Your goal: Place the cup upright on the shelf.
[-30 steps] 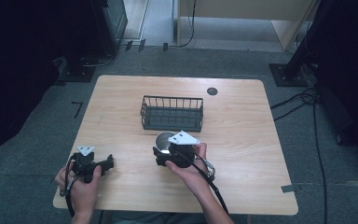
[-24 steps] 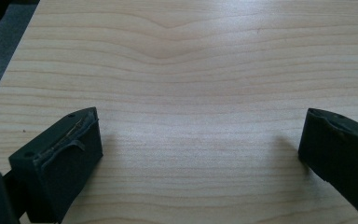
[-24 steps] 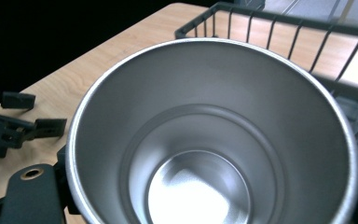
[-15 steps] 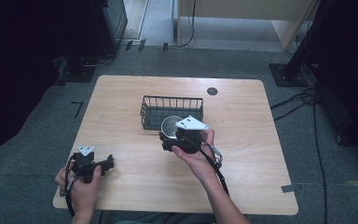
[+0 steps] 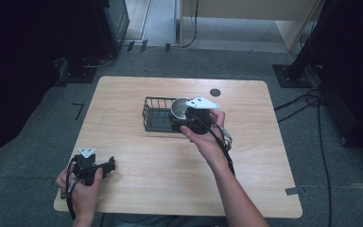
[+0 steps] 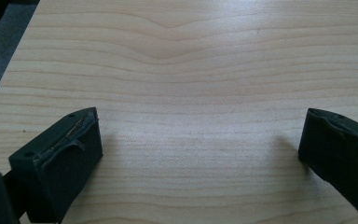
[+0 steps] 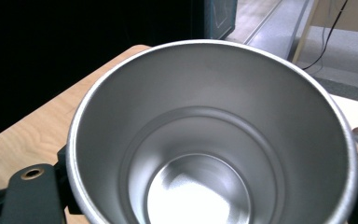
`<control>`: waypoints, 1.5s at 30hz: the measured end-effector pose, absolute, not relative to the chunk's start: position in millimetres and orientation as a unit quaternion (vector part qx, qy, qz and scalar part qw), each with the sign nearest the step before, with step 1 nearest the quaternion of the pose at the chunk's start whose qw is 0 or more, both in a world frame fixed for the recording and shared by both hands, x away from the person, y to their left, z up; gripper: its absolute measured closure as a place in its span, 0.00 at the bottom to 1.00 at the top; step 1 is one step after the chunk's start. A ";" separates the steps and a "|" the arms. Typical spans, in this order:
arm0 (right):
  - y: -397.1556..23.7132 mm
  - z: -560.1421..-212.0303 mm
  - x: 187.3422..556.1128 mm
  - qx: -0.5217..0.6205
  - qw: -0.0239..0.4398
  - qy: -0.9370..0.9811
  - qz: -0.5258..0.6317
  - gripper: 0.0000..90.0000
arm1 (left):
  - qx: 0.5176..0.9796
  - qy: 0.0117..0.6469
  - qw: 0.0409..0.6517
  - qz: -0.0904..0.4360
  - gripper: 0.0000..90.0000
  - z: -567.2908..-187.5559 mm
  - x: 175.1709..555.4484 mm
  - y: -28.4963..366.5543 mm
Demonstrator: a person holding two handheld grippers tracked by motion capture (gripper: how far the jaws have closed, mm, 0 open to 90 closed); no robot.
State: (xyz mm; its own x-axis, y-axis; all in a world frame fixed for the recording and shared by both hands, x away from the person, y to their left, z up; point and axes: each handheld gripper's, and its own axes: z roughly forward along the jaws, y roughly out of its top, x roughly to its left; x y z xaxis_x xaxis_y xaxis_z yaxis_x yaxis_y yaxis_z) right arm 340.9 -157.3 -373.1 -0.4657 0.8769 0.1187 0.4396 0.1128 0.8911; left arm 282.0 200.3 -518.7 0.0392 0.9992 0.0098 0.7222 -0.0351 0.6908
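Observation:
A steel cup (image 5: 180,108) hangs above the right end of the black wire basket (image 5: 155,115), held by my right gripper (image 5: 187,117), which is shut on it. In the right gripper view the cup (image 7: 209,140) opens toward the camera, empty, with a jaw at each side of its rim. My left gripper (image 5: 105,166) rests near the table's front left corner, held by a hand. Its jaws stand wide open over bare wood in the left gripper view, where the left gripper (image 6: 200,144) holds nothing.
The wooden table (image 5: 137,161) has a dark round grommet (image 5: 214,92) at the back right. Dark equipment and cables stand on the floor around the table. The basket's left part looks empty.
My right gripper has carried the cup away from the table's middle, back and to the right, up over the basket's right end. The left gripper has stayed put.

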 end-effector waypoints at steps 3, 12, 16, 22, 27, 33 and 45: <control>-159.2 -371.3 347.0 0.467 0.229 0.708 0.478 0.20 | 0.670 0.642 0.265 0.261 0.00 -518.7 282.0 200.3; -166.8 -374.6 380.9 0.483 0.241 0.704 0.461 0.20 | 0.670 0.642 0.265 0.261 0.00 -518.7 282.0 200.3; -170.1 -378.2 395.0 0.495 0.245 0.697 0.457 0.20 | 0.671 0.642 0.265 0.261 0.00 -518.7 282.0 200.4; -173.2 -388.4 409.6 0.506 0.252 0.696 0.442 0.20 | 0.671 0.642 0.265 0.261 0.00 -518.7 282.0 200.4; -175.2 -402.6 420.4 0.513 0.255 0.700 0.426 0.20 | 0.671 0.642 0.265 0.261 0.00 -518.7 282.0 200.4; -180.8 -415.2 429.0 0.529 0.251 0.699 0.411 0.20 | 0.671 0.642 0.265 0.261 0.00 -518.7 282.0 200.4; -175.9 -437.2 428.4 0.522 0.231 0.715 0.404 0.20 | 0.671 0.642 0.265 0.261 0.00 -518.6 282.0 200.4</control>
